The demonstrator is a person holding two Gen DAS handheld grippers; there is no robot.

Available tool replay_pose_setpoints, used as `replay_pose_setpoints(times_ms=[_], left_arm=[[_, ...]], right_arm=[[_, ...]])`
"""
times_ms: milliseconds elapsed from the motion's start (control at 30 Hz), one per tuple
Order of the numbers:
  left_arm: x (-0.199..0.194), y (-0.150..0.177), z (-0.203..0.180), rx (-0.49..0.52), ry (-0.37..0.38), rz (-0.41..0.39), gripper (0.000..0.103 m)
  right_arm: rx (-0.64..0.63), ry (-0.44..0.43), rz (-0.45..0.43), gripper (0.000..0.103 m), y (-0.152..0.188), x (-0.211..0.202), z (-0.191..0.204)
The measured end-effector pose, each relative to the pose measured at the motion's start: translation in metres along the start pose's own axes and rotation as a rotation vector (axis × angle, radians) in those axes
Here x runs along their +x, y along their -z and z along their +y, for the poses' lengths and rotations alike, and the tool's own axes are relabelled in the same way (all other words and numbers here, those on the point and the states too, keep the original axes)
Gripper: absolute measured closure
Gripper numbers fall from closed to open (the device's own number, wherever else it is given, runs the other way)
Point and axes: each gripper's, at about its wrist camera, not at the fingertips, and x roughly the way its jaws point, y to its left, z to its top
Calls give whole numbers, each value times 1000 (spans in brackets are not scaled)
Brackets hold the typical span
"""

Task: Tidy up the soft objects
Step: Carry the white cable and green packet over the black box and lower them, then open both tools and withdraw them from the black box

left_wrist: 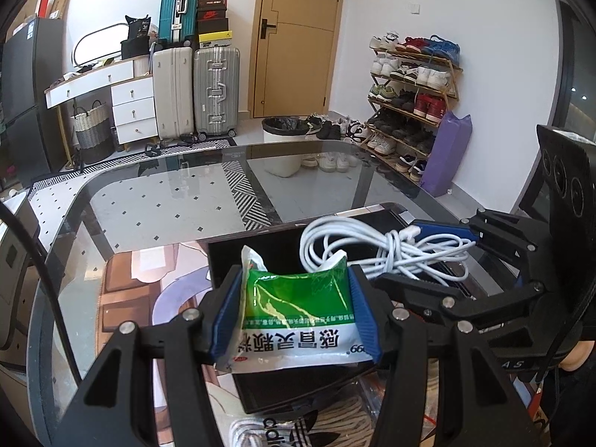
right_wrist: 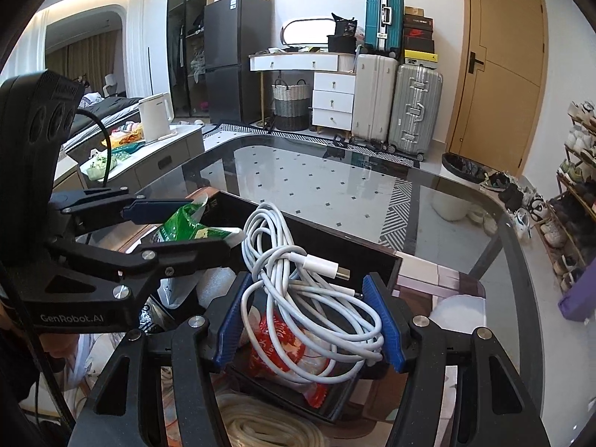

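Here we work over a glass table (left_wrist: 156, 201), the biggest thing in reach, with a patterned mat under its near end. On it sits a black tray (right_wrist: 320, 238), open-topped and dark-walled, which we judge to be where the soft things are being gathered.

In our right gripper (right_wrist: 311, 316) we hold a bundle of white cable (right_wrist: 298, 279); its blue jaws are closed in on the loops from both sides, and the coil hangs right above the tray. Beneath it, already lying in the tray, is a red snack packet (right_wrist: 283, 342), so at least one item looks stowed.

In our left gripper (left_wrist: 294, 313) we hold a green and white sachet (left_wrist: 298, 309), its jaws pinching the packet by its two side edges so that it bows slightly. It sits over the near-left part of the tray, not yet set down.

A pale coil of rope (right_wrist: 257, 424) lies on the table just in front of the tray, apparently still waiting.

So we reckon the job is partly done: one packet in, two items carried above the tray and ready to be released, and the rope, with perhaps other bits we cannot make out, left to collect.
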Motion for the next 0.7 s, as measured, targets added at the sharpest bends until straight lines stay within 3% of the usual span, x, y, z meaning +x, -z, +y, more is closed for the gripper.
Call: replay_pose_setpoints(times_ms=[133,200,267,433,533,600,700], left_arm=[[0,0,2,-9,2,1,48],[0,0,2,-10,3,1,48],[0,0,2,-8,4,1,48],[1,2,-1,6,9,9,45],[-1,3,-2,5,7,7,30],[-4,3,-2,-12,16,4,11],[-12,6,-4,-23,24,-12,3]], right_arm=[[-14,-24,-3,39,-1,1,1],[-32,-1,-14,27,0,-1,3],[-26,-5,-23,21,2,-4,1],[24,-6,-29,17,9,-16,-11],[76,-10,-32,14,14,-24,-18],[78,2,-33,13,18,-29,-19],[96,2,-32,12,26,-37,-22]])
